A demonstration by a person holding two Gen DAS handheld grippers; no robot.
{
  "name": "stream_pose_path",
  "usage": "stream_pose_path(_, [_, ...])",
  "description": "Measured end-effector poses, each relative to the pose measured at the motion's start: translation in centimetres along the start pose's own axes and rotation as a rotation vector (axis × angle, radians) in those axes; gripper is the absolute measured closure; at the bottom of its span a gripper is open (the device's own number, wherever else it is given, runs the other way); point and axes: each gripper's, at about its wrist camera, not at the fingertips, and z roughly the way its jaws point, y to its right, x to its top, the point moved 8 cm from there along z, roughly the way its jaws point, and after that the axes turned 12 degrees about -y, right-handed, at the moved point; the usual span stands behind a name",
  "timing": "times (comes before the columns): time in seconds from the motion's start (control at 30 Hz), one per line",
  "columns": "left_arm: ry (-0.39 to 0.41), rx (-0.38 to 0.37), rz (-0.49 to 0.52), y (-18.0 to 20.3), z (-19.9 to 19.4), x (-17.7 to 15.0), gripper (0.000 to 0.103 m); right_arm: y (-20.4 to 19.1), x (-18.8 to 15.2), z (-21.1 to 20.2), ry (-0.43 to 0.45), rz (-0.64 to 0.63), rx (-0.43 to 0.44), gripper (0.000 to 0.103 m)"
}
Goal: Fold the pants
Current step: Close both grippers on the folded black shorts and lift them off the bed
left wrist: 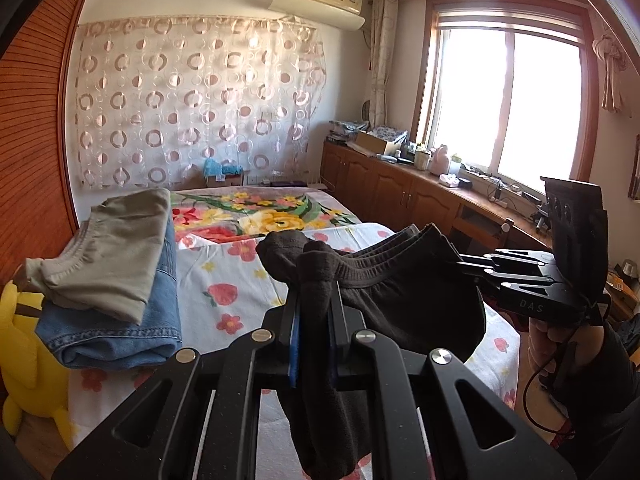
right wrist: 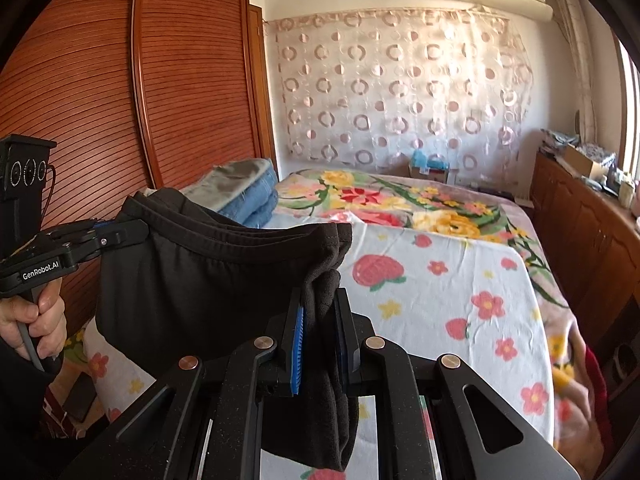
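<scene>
Currently, both ends of the waistband are pinched.
Pants: dark brown pants (left wrist: 408, 304), held in the air over the bed (left wrist: 240, 280), clear of the sheet as far as the views show.
Waistband: elastic edge (right wrist: 256, 236) on top, stretched between the two grippers; sags a little mid-span.
Long axis: waistband runs side to side, left gripper to right gripper; the rest of the fabric hangs down from it, lower end out of view.
Left gripper: left gripper (left wrist: 314, 312) clamped on a bunched waistband end, cloth squeezed between the blue pads (left wrist: 295, 344); a fold hangs down past the jaws toward the camera.
Right gripper: right gripper (right wrist: 320, 320) likewise closed on the other waistband end, blue pad (right wrist: 298, 350) pressed into the fabric.
Cross-view: each gripper shows in the other's camera, fingers pinched on the band; a hand (right wrist: 38, 320) wraps the left handle.
Stack: folded olive garment (left wrist: 108, 248) on top of folded jeans (left wrist: 120, 320), on the bed's left side near the wardrobe (right wrist: 120, 100), apart from the held pants.
Other: yellow plush toy (left wrist: 28, 360) beside the stack.
</scene>
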Motion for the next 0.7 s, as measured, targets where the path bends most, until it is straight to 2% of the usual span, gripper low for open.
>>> stream_pose_path(0.1, [0.040,0.021,-0.010,-0.5,-0.9,0.4,0.091,-0.2,0.2,0.0,0.008,-0.013,0.003,0.090])
stream_pose_path(0.4, [0.080,0.069,-0.027,-3.2,-2.9,0.9,0.091,-1.6,2.4,0.8,0.042,-0.083,0.023,0.090])
stream_pose_path(0.7, [0.085,0.121,-0.053,-7.4,-2.5,1.4,0.091,-3.1,5.8,4.9,0.028,-0.172,0.056,0.090])
